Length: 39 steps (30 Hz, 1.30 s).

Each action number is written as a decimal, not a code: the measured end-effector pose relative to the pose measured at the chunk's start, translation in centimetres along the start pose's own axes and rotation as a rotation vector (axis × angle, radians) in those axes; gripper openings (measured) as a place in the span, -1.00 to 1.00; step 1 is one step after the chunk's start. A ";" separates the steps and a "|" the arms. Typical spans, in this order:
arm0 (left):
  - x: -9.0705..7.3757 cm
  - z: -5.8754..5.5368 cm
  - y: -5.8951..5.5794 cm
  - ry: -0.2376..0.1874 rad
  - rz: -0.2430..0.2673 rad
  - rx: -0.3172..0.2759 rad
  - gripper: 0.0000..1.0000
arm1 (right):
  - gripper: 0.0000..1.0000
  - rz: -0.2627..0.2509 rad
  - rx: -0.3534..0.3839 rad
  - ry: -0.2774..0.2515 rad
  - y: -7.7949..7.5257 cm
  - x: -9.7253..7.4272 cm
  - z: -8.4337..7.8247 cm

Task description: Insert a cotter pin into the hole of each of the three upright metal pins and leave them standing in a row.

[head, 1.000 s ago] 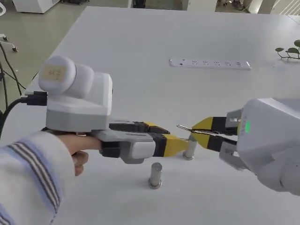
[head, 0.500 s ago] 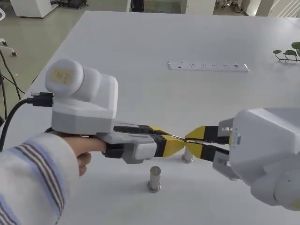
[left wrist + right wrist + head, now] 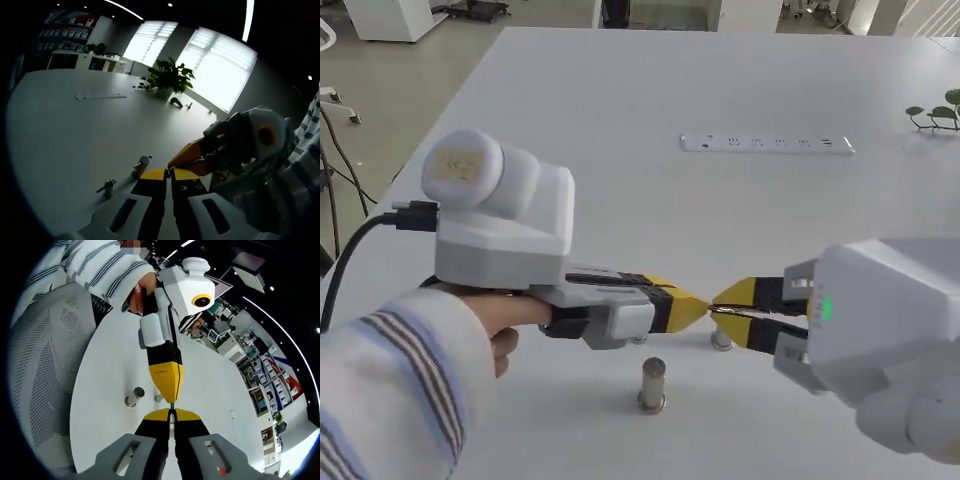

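The right gripper [image 3: 720, 302] has its yellow jaws pressed together on a thin cotter pin [image 3: 171, 409], which pokes out of the tips as a short dark sliver. Facing it tip to tip is the left gripper [image 3: 697, 307], its own jaws closed flat against each other. Its point meets the free end of the cotter pin, though I cannot tell whether it actually pinches the wire. The two noses come together just above the rear metal pin [image 3: 722, 340], which stands upright on the white table [image 3: 620, 120] with its top hidden behind the jaws. The front metal pin [image 3: 651, 384] stands upright near the rear metal pin, closer to the person and toward the left gripper's side, standing free. A hand [image 3: 500, 330] in a striped sleeve [image 3: 400, 380] holds the left gripper well back from the rear metal pin, and a black cable [image 3: 375, 222] leaves its back end. Far beyond the rear metal pin lies a white power strip [image 3: 767, 144], and further off to the right of it a leafy sprig [image 3: 938, 108] sits at the table's edge
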State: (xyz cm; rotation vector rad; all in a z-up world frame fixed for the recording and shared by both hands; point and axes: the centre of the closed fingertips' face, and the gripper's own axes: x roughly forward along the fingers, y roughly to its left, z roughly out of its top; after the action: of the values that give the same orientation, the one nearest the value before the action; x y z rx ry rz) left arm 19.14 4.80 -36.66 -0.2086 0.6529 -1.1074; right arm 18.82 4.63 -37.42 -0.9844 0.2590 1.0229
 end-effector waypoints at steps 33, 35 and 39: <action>-0.1 0.1 -0.2 -0.033 0.005 -0.129 -1.00 | -1.00 0.000 -0.009 -0.016 0.2 -0.3 0.1; -0.2 0.1 -0.3 -0.035 0.004 -0.121 -1.00 | -1.00 -0.003 -0.007 -0.019 0.2 -0.3 0.2; -0.2 0.1 -0.4 -0.028 0.001 -0.112 -1.00 | -1.00 0.000 -0.002 -0.021 0.2 -0.3 0.2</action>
State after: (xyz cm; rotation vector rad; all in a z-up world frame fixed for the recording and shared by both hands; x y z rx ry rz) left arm 18.83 4.85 -36.35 -0.3191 0.6905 -1.0661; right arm 18.42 4.63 -37.25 -0.9752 0.2406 1.0328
